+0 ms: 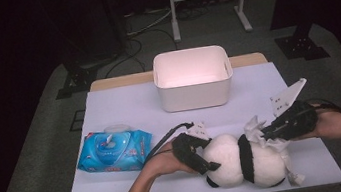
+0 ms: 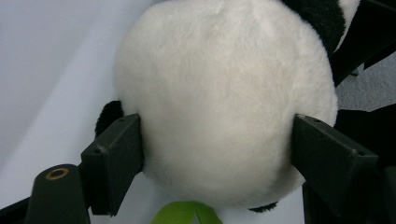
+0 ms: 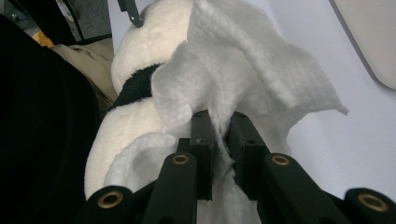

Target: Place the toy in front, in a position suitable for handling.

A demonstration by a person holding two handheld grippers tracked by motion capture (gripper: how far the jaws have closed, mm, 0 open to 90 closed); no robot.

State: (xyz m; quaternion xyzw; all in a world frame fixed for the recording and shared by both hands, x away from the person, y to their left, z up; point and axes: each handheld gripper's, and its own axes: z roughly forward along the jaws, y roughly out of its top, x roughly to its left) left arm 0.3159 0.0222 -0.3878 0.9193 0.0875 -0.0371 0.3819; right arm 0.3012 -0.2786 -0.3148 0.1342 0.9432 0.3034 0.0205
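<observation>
Gripping the panda (image 1: 240,159) by its round white head, the left gripper (image 1: 206,157) has its jaws spread wide, one black pad pressed into the fur on each side. In the left gripper view the head (image 2: 224,102) bulges between the two pads, which dent the plush slightly; a black ear shows just beside the left pad and a green scrap pokes out below the head. The toy lies on its side on the white sheet (image 1: 124,107), near the front edge of the table, head toward the left hand (image 1: 160,162).

The right gripper (image 1: 264,133) has its jaws nearly closed, pinched on a crumpled white wipe (image 3: 243,74). In the right gripper view the wipe is squeezed in the narrow gap between the two pads and fans out above them, lying against the toy's white body right by its black band (image 3: 135,86). From the high view the wipe rests on the upper side of the body, with more of it trailing down at the toy's right end. The right hand (image 1: 331,124) comes in from the right edge.

A blue wipes pack (image 1: 114,149) lies to the left of the left hand, and a white bin (image 1: 192,80) stands farther back, well apart from both grippers.
</observation>
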